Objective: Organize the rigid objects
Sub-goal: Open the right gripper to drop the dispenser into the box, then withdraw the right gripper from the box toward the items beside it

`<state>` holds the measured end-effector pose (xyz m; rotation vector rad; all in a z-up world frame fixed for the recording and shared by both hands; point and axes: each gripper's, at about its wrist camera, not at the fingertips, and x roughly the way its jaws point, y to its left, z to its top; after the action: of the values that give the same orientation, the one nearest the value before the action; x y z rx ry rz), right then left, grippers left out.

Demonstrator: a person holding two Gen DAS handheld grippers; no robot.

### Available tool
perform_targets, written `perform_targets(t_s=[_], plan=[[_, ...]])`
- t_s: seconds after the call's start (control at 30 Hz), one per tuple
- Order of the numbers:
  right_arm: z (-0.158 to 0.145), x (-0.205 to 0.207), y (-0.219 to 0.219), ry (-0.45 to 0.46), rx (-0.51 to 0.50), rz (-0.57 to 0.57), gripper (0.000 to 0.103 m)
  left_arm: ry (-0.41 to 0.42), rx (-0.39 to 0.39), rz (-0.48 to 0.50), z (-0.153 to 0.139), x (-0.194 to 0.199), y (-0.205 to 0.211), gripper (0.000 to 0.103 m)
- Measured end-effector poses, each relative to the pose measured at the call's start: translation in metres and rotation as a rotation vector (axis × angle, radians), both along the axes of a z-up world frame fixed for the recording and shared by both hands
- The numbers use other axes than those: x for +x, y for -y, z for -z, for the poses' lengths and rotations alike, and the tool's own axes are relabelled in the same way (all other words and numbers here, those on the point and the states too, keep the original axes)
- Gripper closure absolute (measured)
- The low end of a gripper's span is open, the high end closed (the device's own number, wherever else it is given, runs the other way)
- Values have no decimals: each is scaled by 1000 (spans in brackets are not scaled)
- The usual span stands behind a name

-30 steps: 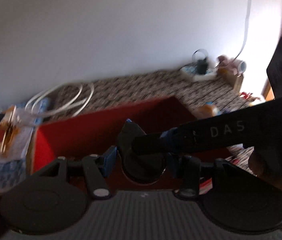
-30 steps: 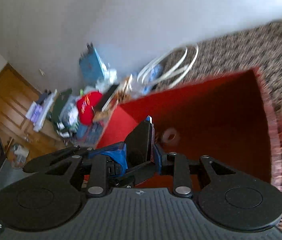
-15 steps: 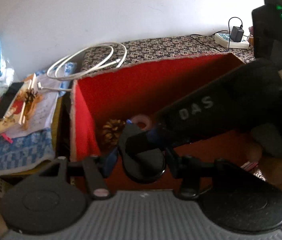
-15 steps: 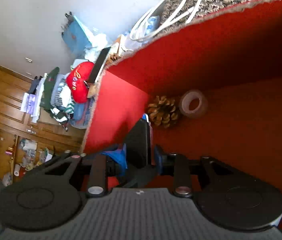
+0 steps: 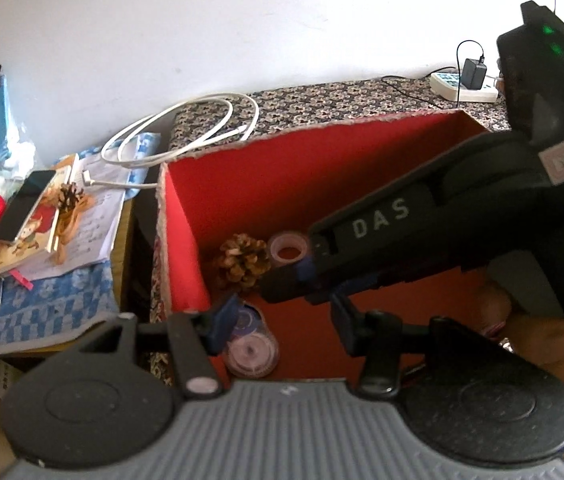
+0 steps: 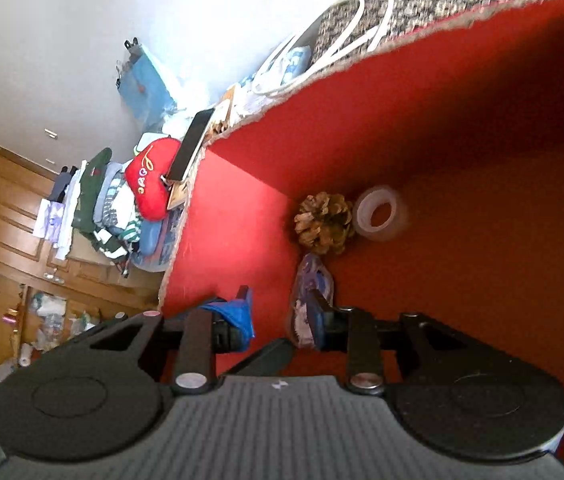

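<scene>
Nearest the lens, the left hand-held gripper point(image 5: 282, 316) hangs over the near left corner of the red box point(image 5: 242, 184) with its jaws apart and nothing pressed between them. The right hand-held gripper point(image 6: 278, 316) reaches into the same corner from the box's right side, its jaws likewise apart and empty. Below them a clear round plastic case point(image 5: 250, 346) rests on the box floor against the left wall, just beside one right finger; whether they touch is unclear. It seems a flat disc rather than a long thing. From the left wrist its broad face turns up; from the right wrist it reads narrow, stretched along the left wall toward the far corner. Farther along that wall sits a pine cone point(image 5: 244, 262), with a tape roll point(image 5: 287, 246) touching or just beside it, its hole facing up and toward the near side. So three things look stowed, lined up along the left wall. Outside the box, beyond its left wall, a phone point(image 5: 22, 204) on books and a coiled white cable point(image 5: 202, 128) remain, possibly still to sort.
</scene>
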<state>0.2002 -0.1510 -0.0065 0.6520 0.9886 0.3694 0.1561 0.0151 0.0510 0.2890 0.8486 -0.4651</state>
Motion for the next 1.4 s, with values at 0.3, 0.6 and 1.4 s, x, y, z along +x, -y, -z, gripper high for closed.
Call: perform_targets(t_s=[0.3, 0.6, 1.4], plan=[[-17, -22, 8, 78, -110, 89, 88, 11, 16, -41, -8, -7, 6, 45], [-29, -47, 15, 124, -218, 171, 88, -6, 39, -107, -13, -13, 10, 41], [-57, -107, 35, 205, -257, 142, 88, 63, 119, -313, -43, -66, 36, 39]])
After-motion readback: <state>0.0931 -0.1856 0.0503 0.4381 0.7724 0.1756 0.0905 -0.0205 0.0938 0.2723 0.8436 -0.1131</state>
